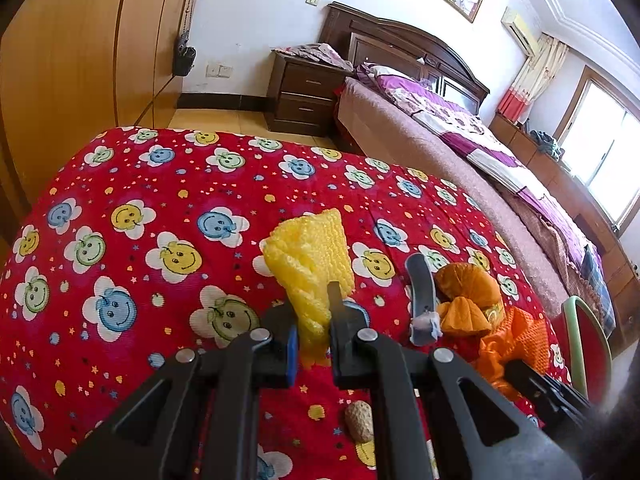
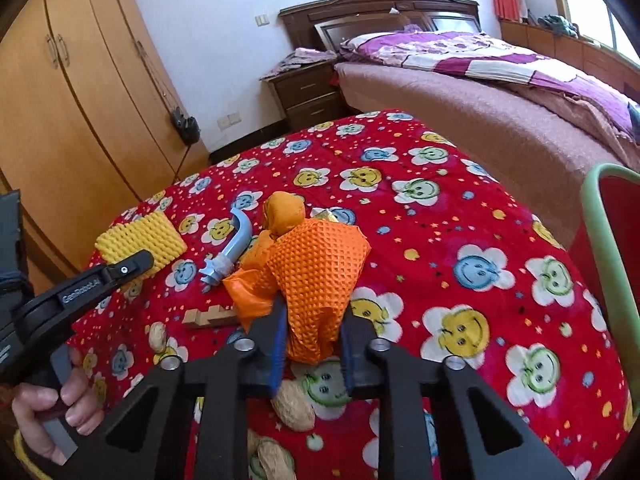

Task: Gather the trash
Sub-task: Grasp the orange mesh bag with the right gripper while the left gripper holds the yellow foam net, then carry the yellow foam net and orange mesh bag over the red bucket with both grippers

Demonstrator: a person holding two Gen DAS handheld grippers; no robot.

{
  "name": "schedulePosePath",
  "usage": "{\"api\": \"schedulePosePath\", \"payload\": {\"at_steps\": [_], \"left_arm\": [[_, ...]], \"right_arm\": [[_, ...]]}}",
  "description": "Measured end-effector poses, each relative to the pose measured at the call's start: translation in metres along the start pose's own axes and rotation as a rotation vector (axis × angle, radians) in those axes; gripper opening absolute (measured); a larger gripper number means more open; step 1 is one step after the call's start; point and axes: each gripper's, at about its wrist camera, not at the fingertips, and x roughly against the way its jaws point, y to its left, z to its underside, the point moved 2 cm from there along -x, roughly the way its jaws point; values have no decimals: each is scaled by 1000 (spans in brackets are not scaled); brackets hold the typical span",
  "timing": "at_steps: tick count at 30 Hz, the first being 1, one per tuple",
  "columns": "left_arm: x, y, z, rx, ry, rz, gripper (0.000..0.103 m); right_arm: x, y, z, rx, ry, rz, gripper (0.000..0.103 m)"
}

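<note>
Nearest the lens in the right wrist view, the right tongs (image 2: 312, 344) are clamped on the lower end of one orange foam net (image 2: 320, 276), both blue-padded fingers (image 2: 279, 344) pressing its sides. In the left wrist view the left tongs (image 1: 314, 320) are closed tight on the narrow end of one yellow foam net (image 1: 310, 256), which fans out above the fingertips. Both nets sit over a surface (image 2: 460, 208) draped in a red cloth printed with smiley flowers. Just below the right tongs lie peanuts in the shell: one (image 2: 294, 406) directly under the fingers, two more low in the frame, and one (image 2: 158, 336) off to the left, four counted in that view; the left wrist view shows a single one (image 1: 359, 420). Left of the orange net lies one small wooden block (image 2: 210, 316), and beyond it one curved blue plastic piece (image 2: 232, 244) with a toothed end. Behind the orange net sits one crumpled orange wrapper (image 2: 284, 212), touching it. A person's hand (image 2: 60, 412) grips the left tool's handle at the lower left. One green-framed red chair (image 2: 600, 216) stands at the right edge of the surface. Farther out there are one bed (image 2: 460, 92) with a purple quilt, one dark nightstand (image 2: 308, 88) and one wooden wardrobe (image 2: 72, 120).
</note>
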Motion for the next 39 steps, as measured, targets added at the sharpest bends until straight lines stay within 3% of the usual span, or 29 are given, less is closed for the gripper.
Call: {"api": "schedulePosePath", "payload": {"at_steps": [8,19,31,39], "left_arm": [[1,-7,4,-16,-8,4,11],[13,-25,9,-36,-25,65,11],[57,-77,14,-118,-44,155,11],[78,-126,32,-163,-19,261,11]], "right_arm": [[35,-16,2,-33,-66,0,17],[90,-56,6,-56,-168,92,17],[139,-113,20,-143,-241,178,17],[164,-156,30,-223,-278,243,17]]}}
